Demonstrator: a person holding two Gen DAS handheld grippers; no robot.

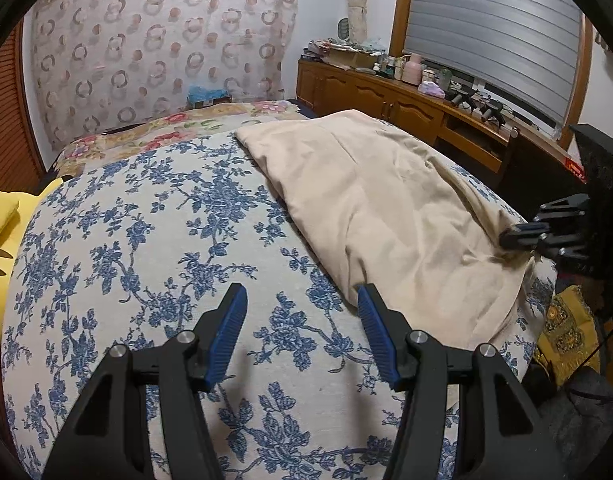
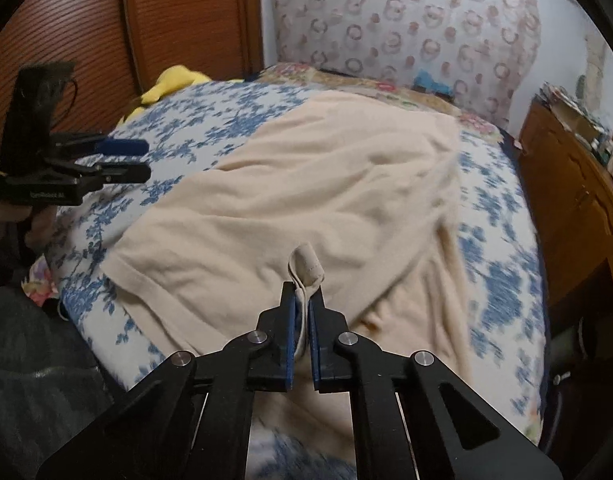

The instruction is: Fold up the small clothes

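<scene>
Bedspread (image 1: 154,216) open left, garment (image 1: 386,208) right

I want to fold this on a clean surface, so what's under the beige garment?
The beige garment lies on the blue-flowered bedspread, which shows all around it. Whatever sits directly beneath the cloth is covered. The right claw pinches its near edge.

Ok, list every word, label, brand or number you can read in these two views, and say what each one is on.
No text here can be read for certain.
Left gripper body, right wrist view: a small pale printed line, too blurred to read.
Red object at the right edge, left wrist view: pale markings, too small to read.
Cluttered wooden cabinet: bottles and boxes, any labels too small to read.
Beige garment and floral bedcover: no lettering.
</scene>
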